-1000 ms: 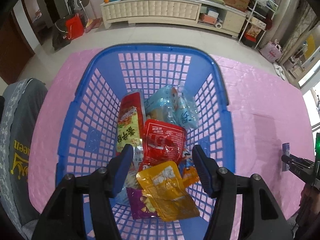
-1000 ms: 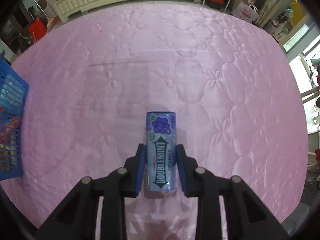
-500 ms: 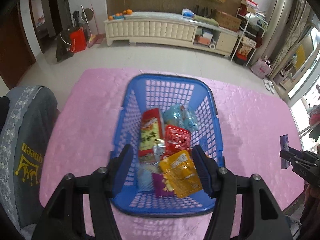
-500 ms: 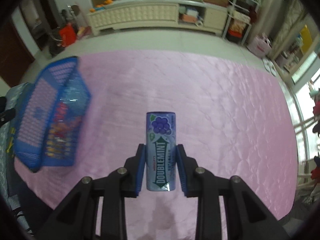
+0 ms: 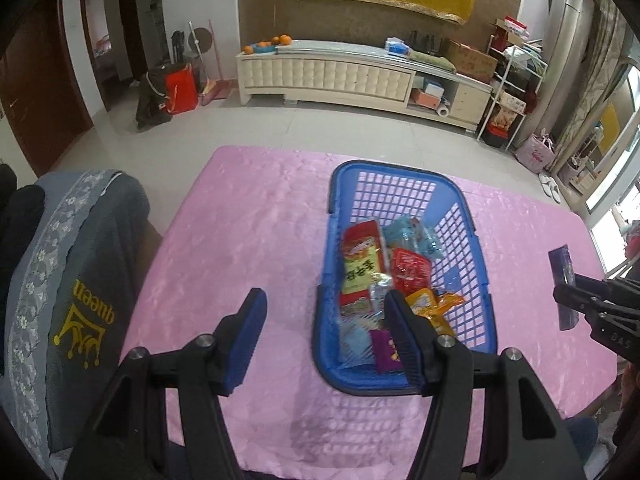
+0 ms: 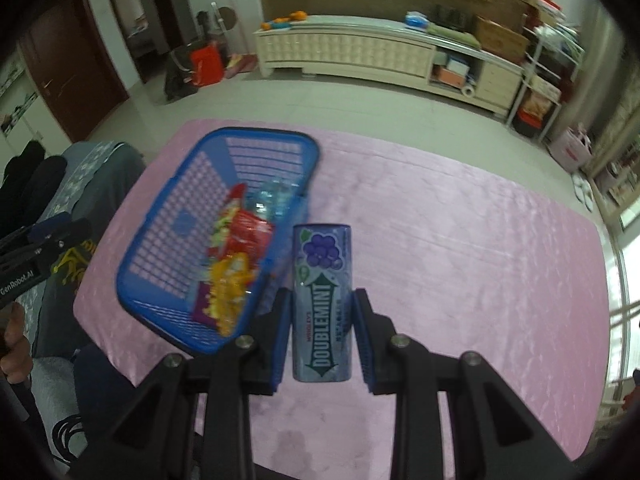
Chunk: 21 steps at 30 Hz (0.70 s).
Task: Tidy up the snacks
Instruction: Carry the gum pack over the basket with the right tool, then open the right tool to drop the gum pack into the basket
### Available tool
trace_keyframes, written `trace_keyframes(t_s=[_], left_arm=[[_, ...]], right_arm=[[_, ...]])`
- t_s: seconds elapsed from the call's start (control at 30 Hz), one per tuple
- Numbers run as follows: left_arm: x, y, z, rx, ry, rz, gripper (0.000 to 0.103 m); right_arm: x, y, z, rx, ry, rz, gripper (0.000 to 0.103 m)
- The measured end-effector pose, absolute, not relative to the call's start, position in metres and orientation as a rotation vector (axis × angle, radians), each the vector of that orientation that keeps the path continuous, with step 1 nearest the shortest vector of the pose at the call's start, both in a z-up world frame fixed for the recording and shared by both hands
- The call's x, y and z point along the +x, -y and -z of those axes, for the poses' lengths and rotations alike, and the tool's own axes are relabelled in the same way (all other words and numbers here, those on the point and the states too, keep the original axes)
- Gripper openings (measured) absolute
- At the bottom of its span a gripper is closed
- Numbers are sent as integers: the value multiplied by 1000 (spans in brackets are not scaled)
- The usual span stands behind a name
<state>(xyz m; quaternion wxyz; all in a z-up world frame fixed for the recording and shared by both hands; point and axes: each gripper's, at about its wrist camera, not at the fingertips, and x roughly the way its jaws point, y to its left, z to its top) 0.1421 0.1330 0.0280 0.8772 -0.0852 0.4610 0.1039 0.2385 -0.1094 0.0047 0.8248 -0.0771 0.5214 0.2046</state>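
Observation:
A blue plastic basket (image 5: 338, 208) stands on the pink table and holds several snack packets: red (image 5: 410, 272), yellow (image 5: 434, 306), light blue and purple. It also shows in the right wrist view (image 6: 168, 228). My left gripper (image 5: 322, 320) is open and empty, raised above the table at the basket's near left corner. My right gripper (image 6: 322, 320) is shut on a purple Doublemint gum box (image 6: 322, 280), held upright above the table to the right of the basket. The box also shows in the left wrist view (image 5: 562, 284).
The pink quilted cloth (image 5: 248, 232) covers the table. A chair with a grey cover (image 5: 72, 280) stands at the table's left edge. A cream sideboard (image 5: 340, 76) is across the floor, far behind.
Both grippers have risen and pulled back from the table. The left gripper left the basket and shifted left. The right gripper lifted the gum box and swung toward the basket.

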Motion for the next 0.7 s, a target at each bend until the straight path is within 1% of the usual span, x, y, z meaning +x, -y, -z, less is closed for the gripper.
trace_keyframes(t_s=[0.13,0.2,0.47,0.7], left_arm=[[137,-145,-27,-185,-970,-231,59],[135,-151,-26,-185,-971,-238,63],[139,-175,-5,-205,-998,-254,63],[151,-189,20,-203,-1041,-264,63]], right_arm=[[240,85,-2,-183,-1107,-479,35],[241,75,2,-197,-1112,-496,35],[250,31,24,-206,-1159,-549,35],[267,-10,60,-218,-1236,-568,35]])
